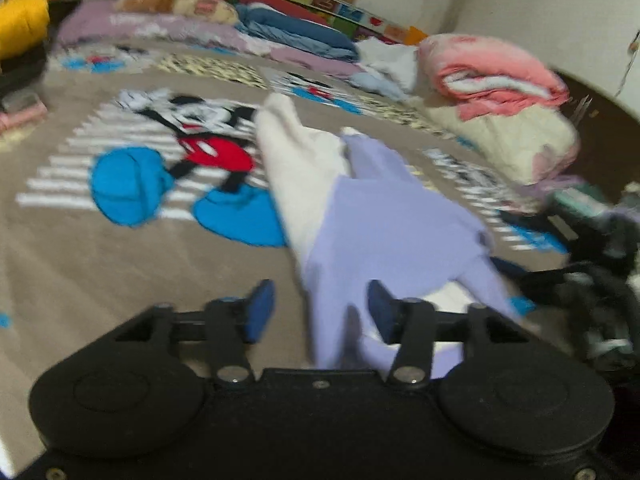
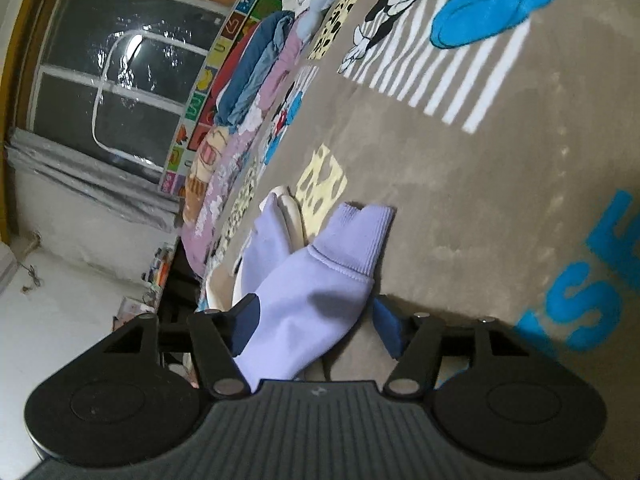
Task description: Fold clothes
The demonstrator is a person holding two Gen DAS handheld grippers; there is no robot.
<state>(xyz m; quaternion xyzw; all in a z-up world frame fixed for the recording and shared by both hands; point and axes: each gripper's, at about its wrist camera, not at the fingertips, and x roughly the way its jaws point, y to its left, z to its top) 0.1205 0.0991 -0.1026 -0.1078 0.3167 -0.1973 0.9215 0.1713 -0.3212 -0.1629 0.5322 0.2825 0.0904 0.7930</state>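
A lavender and cream garment (image 1: 384, 224) lies spread on the brown cartoon-print bedspread (image 1: 80, 264) in the blurred left wrist view. One lavender part of it runs back between the fingers of my left gripper (image 1: 320, 312), whose blue pads stand apart: the left pad is clear of the cloth and the right pad is beside it. In the right wrist view a lavender sleeve (image 2: 304, 304) with a ribbed cuff (image 2: 356, 236) lies between the fingers of my right gripper (image 2: 316, 328). It rests against the left pad, and a gap shows before the right pad. Both grippers are open.
A pink folded blanket (image 1: 500, 76) on a cream quilt sits at the right of the bed. Blue and purple bedding (image 1: 296, 32) lines the far edge. A yellow bundle (image 1: 20, 20) is at the far left. Dark clutter (image 1: 600, 280) lies right. A window (image 2: 120, 80) stands beyond the bed.
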